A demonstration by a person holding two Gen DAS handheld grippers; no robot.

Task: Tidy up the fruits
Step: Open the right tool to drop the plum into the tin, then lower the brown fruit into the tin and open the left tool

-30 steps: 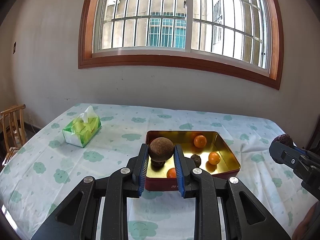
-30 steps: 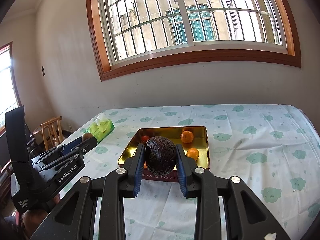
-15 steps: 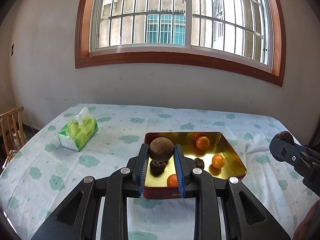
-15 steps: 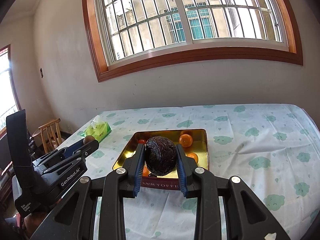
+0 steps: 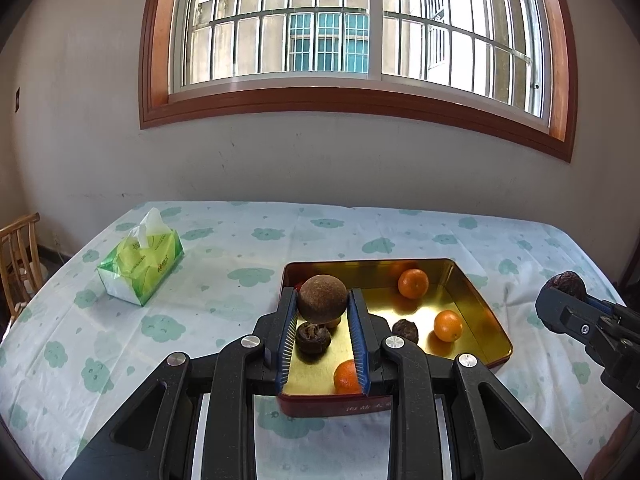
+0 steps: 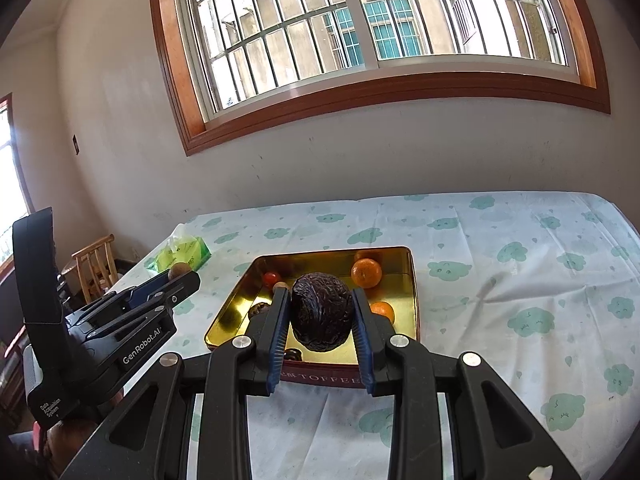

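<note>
Holding above the gold tin (image 5: 476, 292) on the desk: left claw (image 5: 322, 312) clamped across a round brown fruit (image 5: 322, 299), seemingly light, hard-shelled; right claw (image 6: 321, 316) clamped on a wrinkled dark fruit (image 6: 321, 311), likely softer, best gripped mid-girth.

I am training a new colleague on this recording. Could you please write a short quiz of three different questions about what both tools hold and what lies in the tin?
1. True or false: the left tool holds a smooth round brown fruit.
2. Multiple choice: what is between the fingers of the right tool? A) an orange B) a dark wrinkled fruit C) the tissue pack
3. Fill in: in the left wrist view, the gold tin shows ___ oranges: far, right, near.

Key: 1 true; 2 B; 3 three.
</note>
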